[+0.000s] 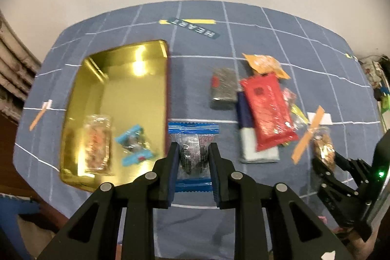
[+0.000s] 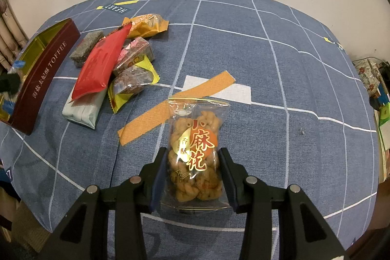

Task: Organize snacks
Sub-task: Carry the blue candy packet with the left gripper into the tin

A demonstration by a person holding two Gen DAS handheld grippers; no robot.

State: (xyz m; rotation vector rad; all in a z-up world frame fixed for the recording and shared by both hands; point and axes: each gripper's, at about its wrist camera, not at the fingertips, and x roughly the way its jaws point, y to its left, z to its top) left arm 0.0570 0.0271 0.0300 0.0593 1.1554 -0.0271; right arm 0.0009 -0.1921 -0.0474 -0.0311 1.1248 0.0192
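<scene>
Two snacks are already laid in the tin (image 1: 136,89). A blue-ended candy (image 1: 193,152) is pinched tight in the left gripper (image 1: 193,157) fingers just right of the tin, a twist bag (image 2: 195,155) clamped in the right gripper (image 2: 192,177). A pile (image 1: 263,109) further right of the tin is left on the surface.

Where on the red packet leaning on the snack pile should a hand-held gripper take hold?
Grip the red packet across its narrow width near the raised upper end, coming from above. It lies tilted over the white pack and other snacks, so that end stands clear; the low end is hemmed in.
</scene>
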